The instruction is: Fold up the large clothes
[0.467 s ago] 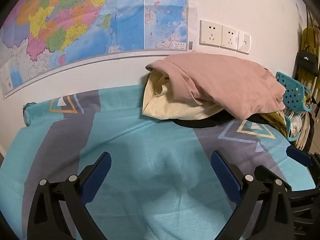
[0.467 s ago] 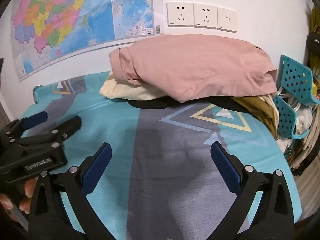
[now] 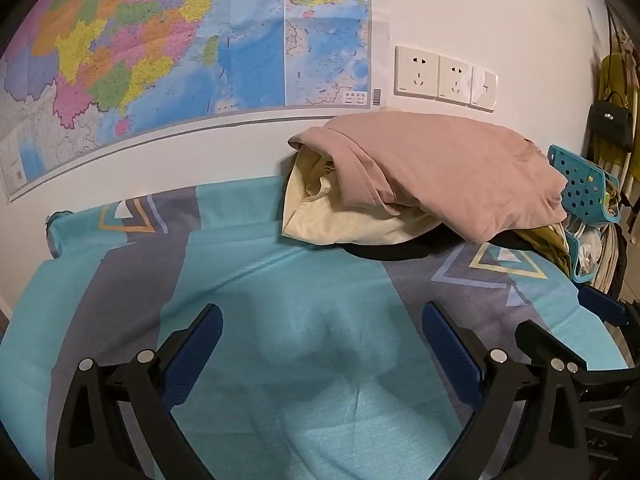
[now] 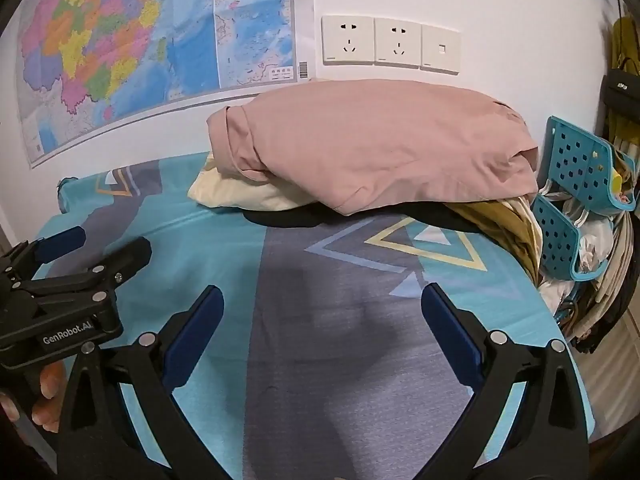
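A pile of clothes lies at the far side of the bed against the wall: a pink garment (image 3: 440,172) (image 4: 376,152) on top, a cream one (image 3: 332,220) (image 4: 240,196) under its left end, a black one (image 3: 384,250) and an olive one (image 4: 496,220) beneath. My left gripper (image 3: 322,328) hovers open above the teal bedsheet (image 3: 260,280), well short of the pile, nothing between its blue pads. My right gripper (image 4: 322,308) is open too, over the grey stripe of the bedsheet (image 4: 320,320), empty. The left gripper (image 4: 92,248) also shows at the left of the right wrist view.
A map (image 3: 160,48) and wall sockets (image 3: 444,76) hang on the white wall behind the bed. A teal perforated basket (image 4: 576,184) with clothes and hangers stands past the bed's right edge. A black bag (image 3: 610,120) hangs at far right.
Both views have shifted only slightly; the pile sits a touch lower in each view. Both grippers stay wide open and empty.
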Demonstrator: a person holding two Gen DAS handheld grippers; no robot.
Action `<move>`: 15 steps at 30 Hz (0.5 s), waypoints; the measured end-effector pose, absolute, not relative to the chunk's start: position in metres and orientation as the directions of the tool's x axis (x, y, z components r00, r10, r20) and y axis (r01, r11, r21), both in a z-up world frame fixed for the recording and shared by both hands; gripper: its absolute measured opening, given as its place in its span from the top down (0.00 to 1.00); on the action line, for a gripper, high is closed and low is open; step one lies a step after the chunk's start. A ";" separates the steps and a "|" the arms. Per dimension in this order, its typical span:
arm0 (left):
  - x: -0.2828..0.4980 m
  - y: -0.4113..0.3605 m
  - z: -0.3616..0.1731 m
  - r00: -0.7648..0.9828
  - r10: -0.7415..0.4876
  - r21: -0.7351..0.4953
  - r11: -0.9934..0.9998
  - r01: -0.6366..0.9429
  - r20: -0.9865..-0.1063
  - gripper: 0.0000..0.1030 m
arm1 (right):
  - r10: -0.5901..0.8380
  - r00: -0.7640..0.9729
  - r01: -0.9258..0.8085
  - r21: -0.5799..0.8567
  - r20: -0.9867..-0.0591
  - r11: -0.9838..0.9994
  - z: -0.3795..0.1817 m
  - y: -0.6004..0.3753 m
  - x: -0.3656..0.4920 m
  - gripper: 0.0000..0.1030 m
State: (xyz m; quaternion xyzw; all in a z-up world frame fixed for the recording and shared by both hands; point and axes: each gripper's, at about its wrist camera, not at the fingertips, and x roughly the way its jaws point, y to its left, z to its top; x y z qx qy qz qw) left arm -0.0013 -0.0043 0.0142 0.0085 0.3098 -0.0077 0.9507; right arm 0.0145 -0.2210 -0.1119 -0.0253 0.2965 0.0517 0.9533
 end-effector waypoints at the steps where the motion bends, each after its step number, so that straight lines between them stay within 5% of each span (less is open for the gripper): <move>1: -0.002 -0.004 0.013 0.808 -0.012 0.011 1.000 0.023 -0.589 0.07 | 0.083 0.818 -0.114 -0.018 -0.570 0.993 -0.112 -0.220 0.015 0.05; 15: -0.002 -0.003 0.007 0.810 -0.014 0.008 1.000 0.023 -0.586 0.07 | 0.073 0.822 -0.104 -0.023 -0.565 0.994 -0.108 -0.220 0.014 0.05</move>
